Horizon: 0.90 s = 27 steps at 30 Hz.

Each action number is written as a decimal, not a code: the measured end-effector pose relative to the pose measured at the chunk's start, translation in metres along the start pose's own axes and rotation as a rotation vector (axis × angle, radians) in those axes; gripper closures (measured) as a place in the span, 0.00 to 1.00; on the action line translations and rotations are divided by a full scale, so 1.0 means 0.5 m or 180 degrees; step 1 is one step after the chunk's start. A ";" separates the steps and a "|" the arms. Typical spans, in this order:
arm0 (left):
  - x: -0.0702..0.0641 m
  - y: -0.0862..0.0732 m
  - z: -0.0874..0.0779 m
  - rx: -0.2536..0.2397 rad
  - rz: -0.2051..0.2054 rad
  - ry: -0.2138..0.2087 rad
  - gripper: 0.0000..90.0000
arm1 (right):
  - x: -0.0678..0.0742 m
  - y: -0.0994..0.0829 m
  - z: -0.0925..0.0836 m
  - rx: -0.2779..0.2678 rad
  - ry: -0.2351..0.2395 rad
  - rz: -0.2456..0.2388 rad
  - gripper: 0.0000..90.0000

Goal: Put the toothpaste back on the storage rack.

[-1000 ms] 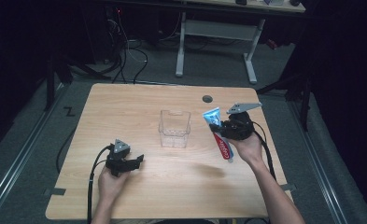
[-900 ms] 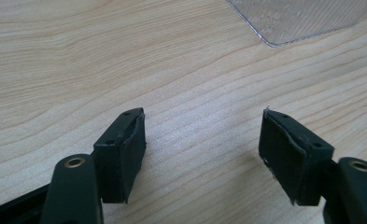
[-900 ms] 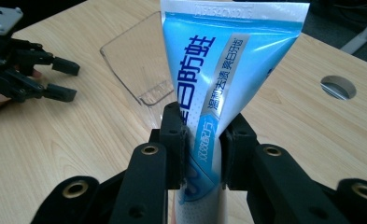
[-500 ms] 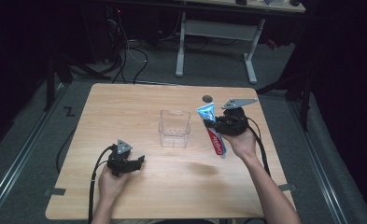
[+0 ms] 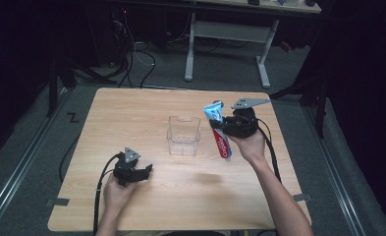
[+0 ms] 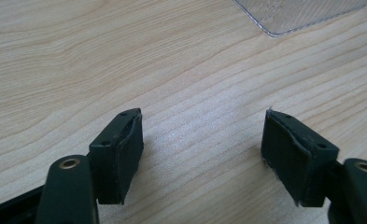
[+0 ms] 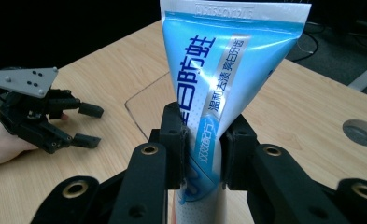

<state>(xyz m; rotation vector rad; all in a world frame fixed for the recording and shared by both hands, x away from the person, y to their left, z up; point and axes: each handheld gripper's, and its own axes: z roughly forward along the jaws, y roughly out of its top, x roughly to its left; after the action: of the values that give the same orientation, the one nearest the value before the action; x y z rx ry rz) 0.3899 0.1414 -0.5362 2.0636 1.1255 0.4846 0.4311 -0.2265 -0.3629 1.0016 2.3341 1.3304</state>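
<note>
While the right tool (image 5: pixel 219 127) is clamped on a toothpaste tube (image 5: pixel 219 133) near the surface's (image 5: pixel 131 113) right edge, the left tool (image 5: pixel 142 173) sits wide apart toward the near left corner.

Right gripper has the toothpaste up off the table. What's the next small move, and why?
Probably carry the toothpaste tube a bit left until it hangs over the clear container. The right gripper grips it mid-body, beside the open-topped container, not above it; the left gripper rests open, away.
</note>
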 end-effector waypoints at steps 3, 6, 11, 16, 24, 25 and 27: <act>0.000 0.000 0.000 0.0000 0.0000 0.0000 0.33 | 0.001 0.009 0.001 -0.0029 0.0012 0.0002 0.82; 0.000 0.000 0.000 -0.0001 -0.0004 -0.0003 0.33 | 0.004 0.020 0.003 -0.0065 0.0015 -0.0003 0.82; 0.000 0.000 0.000 -0.0001 -0.0005 -0.0005 0.33 | 0.007 0.030 0.011 -0.0074 0.0030 -0.0012 0.82; 0.000 0.000 0.000 0.0001 0.0000 0.0000 0.33 | 0.009 0.036 0.015 -0.0064 0.0047 -0.0028 0.82; 0.000 0.000 0.000 0.0002 0.0002 0.0000 0.33 | 0.006 0.064 0.014 -0.0170 0.0015 -0.0009 0.82; 0.000 0.000 0.000 0.0002 0.0001 0.0000 0.33 | 0.006 0.069 0.015 -0.0190 0.0020 -0.0005 0.82; 0.000 0.000 0.000 0.0002 0.0001 0.0000 0.33 | 0.006 0.072 0.016 -0.0199 0.0023 -0.0001 0.82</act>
<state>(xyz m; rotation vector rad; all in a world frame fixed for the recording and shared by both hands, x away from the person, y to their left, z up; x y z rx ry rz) 0.3900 0.1413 -0.5362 2.0645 1.1255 0.4845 0.4489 -0.2071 -0.3370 0.9791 2.2827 1.4003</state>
